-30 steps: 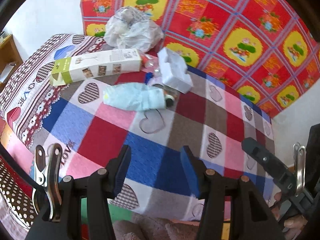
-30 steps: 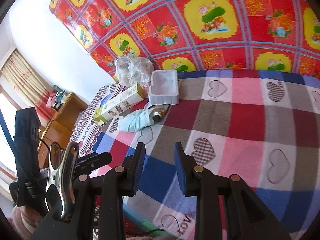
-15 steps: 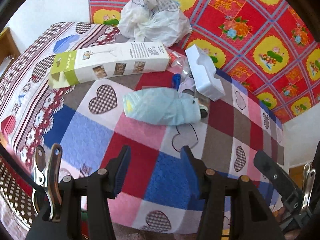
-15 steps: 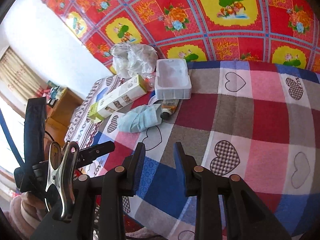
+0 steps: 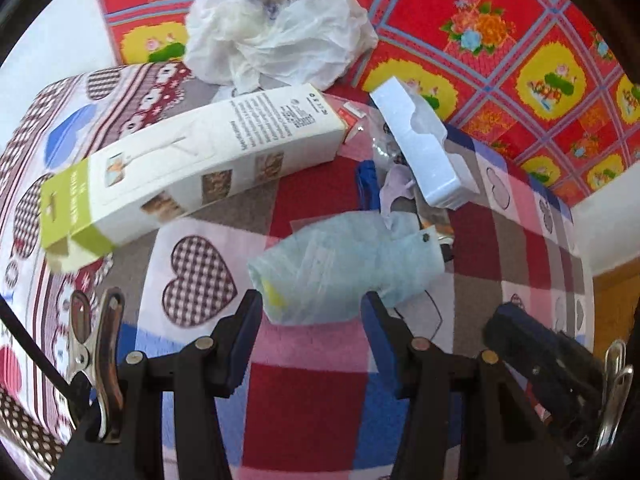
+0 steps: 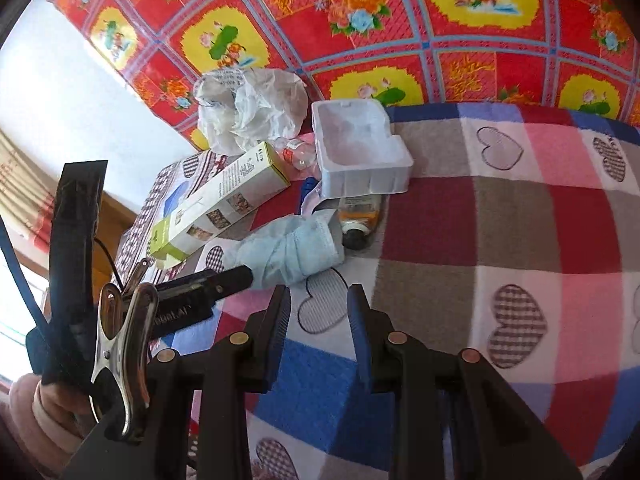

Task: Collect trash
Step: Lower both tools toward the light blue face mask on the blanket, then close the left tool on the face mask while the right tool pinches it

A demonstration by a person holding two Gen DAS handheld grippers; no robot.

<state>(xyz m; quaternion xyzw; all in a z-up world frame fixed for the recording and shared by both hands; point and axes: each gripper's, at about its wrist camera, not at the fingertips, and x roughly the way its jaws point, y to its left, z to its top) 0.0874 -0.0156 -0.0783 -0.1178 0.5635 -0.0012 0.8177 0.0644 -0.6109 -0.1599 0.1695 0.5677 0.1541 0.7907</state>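
A heap of trash lies on the checked heart blanket (image 5: 312,412). It holds a light blue soft bundle (image 5: 344,268), a long white and green carton (image 5: 192,168), a crumpled white plastic bag (image 5: 276,20) and a white foam tray (image 5: 424,144). My left gripper (image 5: 312,316) is open, and its fingertips flank the bundle's near end. In the right wrist view the left gripper's fingertip (image 6: 236,276) reaches the bundle (image 6: 292,252). My right gripper (image 6: 318,308) stands narrowly open over bare blanket, just short of the bundle. An orange tube with a black cap (image 6: 358,220) lies under the tray (image 6: 360,152).
A red and yellow flowered cloth (image 6: 400,20) hangs behind the heap. A small clear bottle (image 6: 298,152) and a blue scrap (image 5: 366,184) sit between carton (image 6: 224,208) and tray. Wooden furniture (image 6: 116,216) stands beyond the bed's left edge. A hand (image 6: 36,412) holds the left gripper.
Both grippers have come down and forward toward the heap. The left one's fingertips now sit on either side of the blue bundle's near end. Neither gripper's gap has changed.
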